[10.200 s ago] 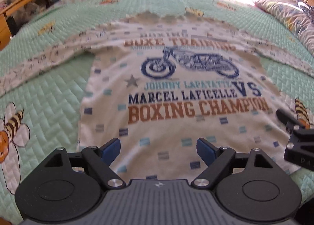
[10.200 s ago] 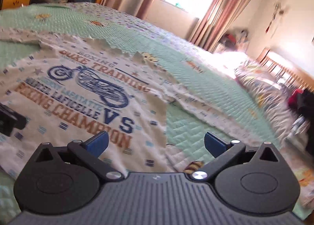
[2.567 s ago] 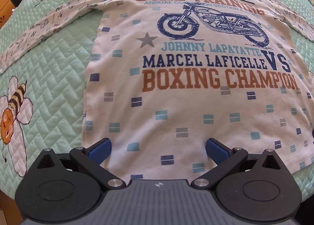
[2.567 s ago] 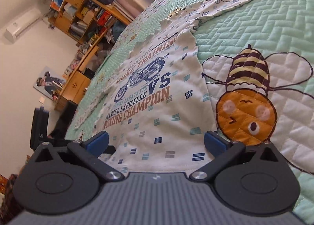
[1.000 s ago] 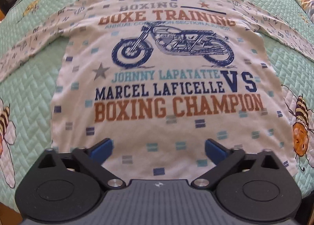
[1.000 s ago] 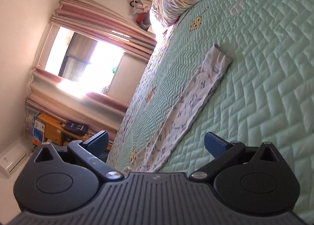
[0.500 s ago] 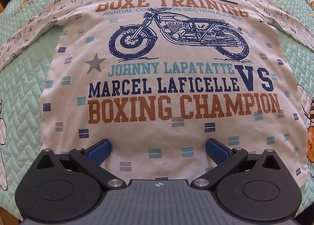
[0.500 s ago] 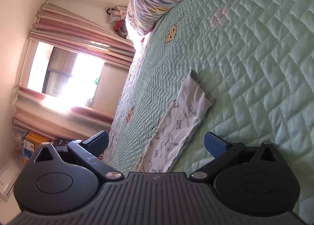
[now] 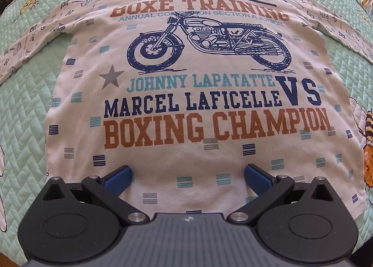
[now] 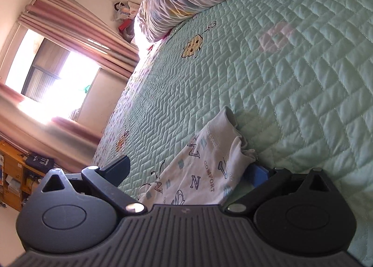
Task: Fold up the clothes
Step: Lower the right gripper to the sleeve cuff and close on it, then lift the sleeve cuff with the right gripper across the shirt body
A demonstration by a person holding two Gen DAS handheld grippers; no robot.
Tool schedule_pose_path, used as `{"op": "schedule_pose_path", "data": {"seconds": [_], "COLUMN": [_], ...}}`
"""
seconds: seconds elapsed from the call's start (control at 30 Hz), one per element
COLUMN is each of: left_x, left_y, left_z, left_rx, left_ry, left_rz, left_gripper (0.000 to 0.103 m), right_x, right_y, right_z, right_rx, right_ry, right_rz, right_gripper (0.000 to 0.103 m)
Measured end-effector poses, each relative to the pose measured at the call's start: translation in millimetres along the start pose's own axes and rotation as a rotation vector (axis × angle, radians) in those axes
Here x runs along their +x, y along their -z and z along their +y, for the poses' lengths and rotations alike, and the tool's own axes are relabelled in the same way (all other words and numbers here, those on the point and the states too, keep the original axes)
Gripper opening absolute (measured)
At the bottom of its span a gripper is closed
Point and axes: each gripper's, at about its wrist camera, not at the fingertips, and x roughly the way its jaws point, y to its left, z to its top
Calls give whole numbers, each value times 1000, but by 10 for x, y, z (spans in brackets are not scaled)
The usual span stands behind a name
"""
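Between the closing jaws of the right gripper lay the sleeve cuff, not yet pinched. Beyond the spread, empty jaws of the left gripper, the shirt lay flat on the quilt. No fold was made; all folding remained.

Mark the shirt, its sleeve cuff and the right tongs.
shirt (image 9: 186, 150), left wrist view, plain chest fabric below the print.
sleeve cuff (image 10: 219, 131), right wrist view, stitched hem.
right tongs (image 10: 186, 169), right wrist view, between the closing tips, cuff between them.
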Motion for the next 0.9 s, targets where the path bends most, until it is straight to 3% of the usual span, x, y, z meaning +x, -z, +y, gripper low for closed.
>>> {"op": "schedule_pose_path", "data": {"seconds": [0.13, 0.23, 0.27, 0.3, 0.43, 0.6, 0.73, 0.9], "left_x": [-6, -12, -17, -21, -71, -142, -203, -330], "left_y": [19, 35, 43, 52, 86, 92, 4, -125], "left_z": [7, 7, 10, 13, 50, 199, 377, 464], "left_rx": [11, 21, 26, 32, 45, 21, -14, 20], "left_ry": [10, 12, 13, 16, 32, 27, 62, 42], "left_rz": [-5, -13, -16, -20, -38, -67, -90, -180], "left_gripper": [103, 103, 103, 103, 102, 102, 102, 102], "right_x": [-40, -56, -65, -73, -198, -386, -474, -477], "right_y": [-10, -27, -21, -14, 38, 64, 159, 609], "right_z": [-96, -140, -151, -162, -18, 441, 1122, 2187], "right_rx": [-4, -34, -44, -53, -125, -213, -323, -497], "right_ry": [22, 58, 71, 84, 89, 15, -111, -262], "right_rz": [-9, 7, 15, 23, -13, -75, -84, -44], "right_gripper": [64, 32, 11, 7, 7, 7, 7, 7]}}
